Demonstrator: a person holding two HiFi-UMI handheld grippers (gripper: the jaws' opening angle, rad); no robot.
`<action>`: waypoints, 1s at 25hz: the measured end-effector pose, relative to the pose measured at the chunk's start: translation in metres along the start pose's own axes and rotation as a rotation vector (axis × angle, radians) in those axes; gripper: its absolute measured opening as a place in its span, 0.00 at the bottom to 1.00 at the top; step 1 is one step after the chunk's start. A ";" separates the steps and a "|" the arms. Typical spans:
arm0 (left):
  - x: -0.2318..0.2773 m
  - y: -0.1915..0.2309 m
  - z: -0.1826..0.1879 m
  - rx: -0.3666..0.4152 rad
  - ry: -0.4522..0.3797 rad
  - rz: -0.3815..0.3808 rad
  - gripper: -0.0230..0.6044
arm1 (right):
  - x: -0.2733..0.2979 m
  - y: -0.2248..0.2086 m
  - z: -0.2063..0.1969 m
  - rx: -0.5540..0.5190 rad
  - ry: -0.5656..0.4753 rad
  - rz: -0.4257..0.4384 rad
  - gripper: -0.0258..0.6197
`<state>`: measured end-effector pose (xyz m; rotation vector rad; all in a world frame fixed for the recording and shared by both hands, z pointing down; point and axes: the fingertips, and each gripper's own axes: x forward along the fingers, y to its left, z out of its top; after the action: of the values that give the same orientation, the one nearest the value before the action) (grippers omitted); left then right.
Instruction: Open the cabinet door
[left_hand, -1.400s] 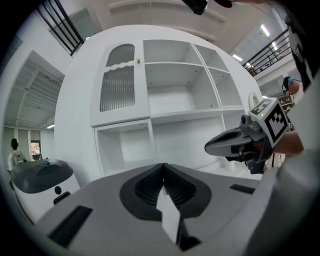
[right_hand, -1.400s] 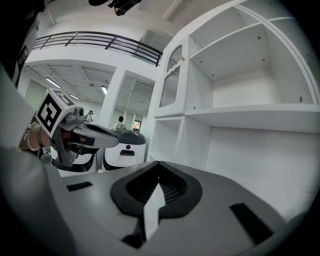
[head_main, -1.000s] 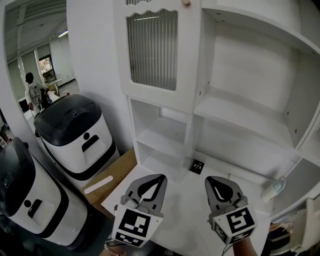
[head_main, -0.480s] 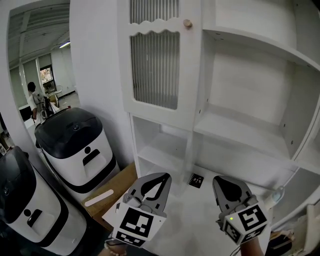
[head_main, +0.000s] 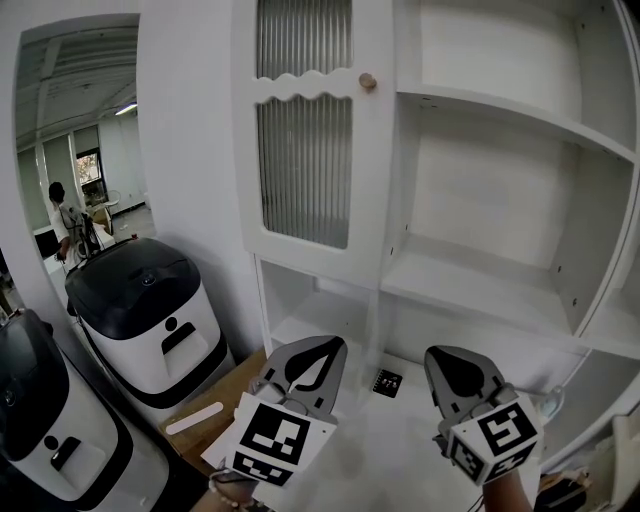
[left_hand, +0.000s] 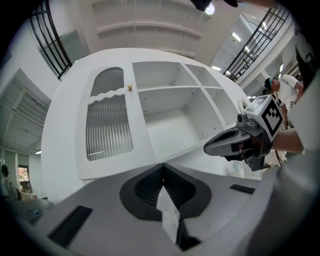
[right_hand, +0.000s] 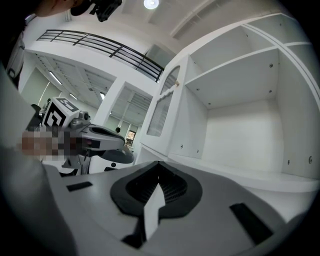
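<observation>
Cabinet door (head_main: 305, 170) top beyond frame

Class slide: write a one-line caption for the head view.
Left claw and right claw, both shut, held below the closed ribbed-glass cabinet door with its round knob.

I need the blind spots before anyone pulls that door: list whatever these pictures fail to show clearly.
- Shelf behind the cabinet door: head view and left gripper view, hidden by its ribbed glass.
- Door's top: head view, cut off by the upper edge.
- Black tag on the counter: head view, too small to read.
- Door's hinges: no view shows them.
</observation>
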<state>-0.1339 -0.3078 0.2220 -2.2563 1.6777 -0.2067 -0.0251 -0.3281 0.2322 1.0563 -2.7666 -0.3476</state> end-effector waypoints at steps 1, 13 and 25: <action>0.003 0.002 0.004 0.004 -0.008 -0.002 0.04 | 0.001 -0.002 0.006 0.000 -0.013 -0.005 0.04; 0.030 0.015 0.045 0.083 -0.074 -0.019 0.04 | 0.008 -0.021 0.030 -0.051 -0.088 0.002 0.04; 0.053 0.037 0.095 0.143 -0.142 0.004 0.04 | 0.005 -0.040 0.058 -0.060 -0.110 -0.013 0.04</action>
<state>-0.1228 -0.3521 0.1163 -2.1110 1.5435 -0.1569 -0.0165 -0.3512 0.1663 1.0727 -2.8260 -0.5008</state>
